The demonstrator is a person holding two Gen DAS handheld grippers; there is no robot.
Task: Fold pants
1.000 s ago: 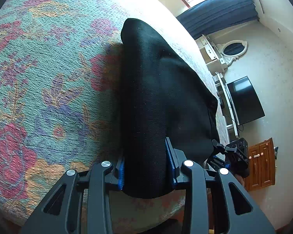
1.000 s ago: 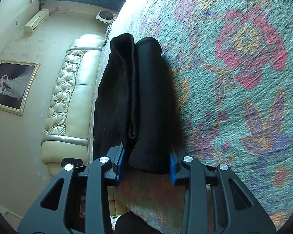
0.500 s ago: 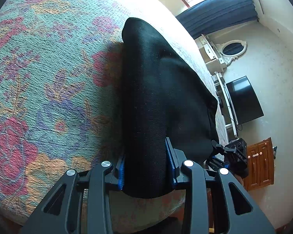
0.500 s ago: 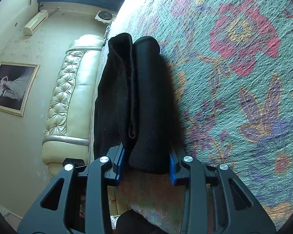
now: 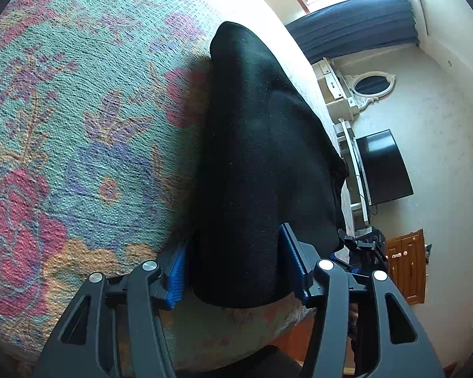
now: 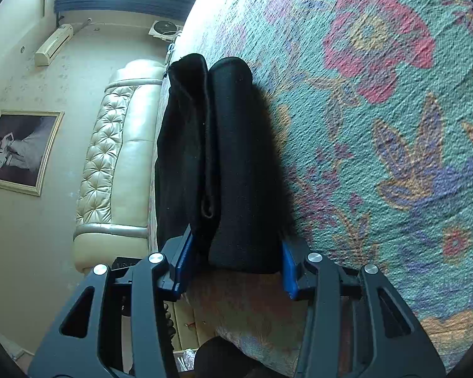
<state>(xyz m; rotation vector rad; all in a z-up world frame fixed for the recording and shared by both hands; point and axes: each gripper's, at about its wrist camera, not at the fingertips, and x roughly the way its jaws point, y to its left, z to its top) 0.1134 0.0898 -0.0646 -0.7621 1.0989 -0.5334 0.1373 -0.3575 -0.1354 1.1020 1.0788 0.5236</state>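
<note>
The black pants (image 5: 261,157) lie folded into a thick bundle on the floral bedspread (image 5: 78,126), close to the bed's near edge. My left gripper (image 5: 236,271) straddles the near end of the bundle. Its jaws are opening, and the blue pads (image 5: 176,271) stand just clear of the cloth on both sides. In the right wrist view the pants (image 6: 230,157) show two stacked folds with a seam between them. My right gripper (image 6: 235,264) straddles that end the same way, with its jaws opening and narrow gaps beside the fabric.
The bedspread (image 6: 378,157) stretches wide beyond the bundle. A cream tufted headboard (image 6: 110,157) and a framed picture (image 6: 19,151) are at the left. A black TV (image 5: 384,167) and a wooden cabinet (image 5: 406,264) stand past the bed's right side.
Both grippers' jaws have spread apart and released their squeeze on the pants. The bundle's ends have widened and rest on the bed. Neither hand has shifted noticeably.
</note>
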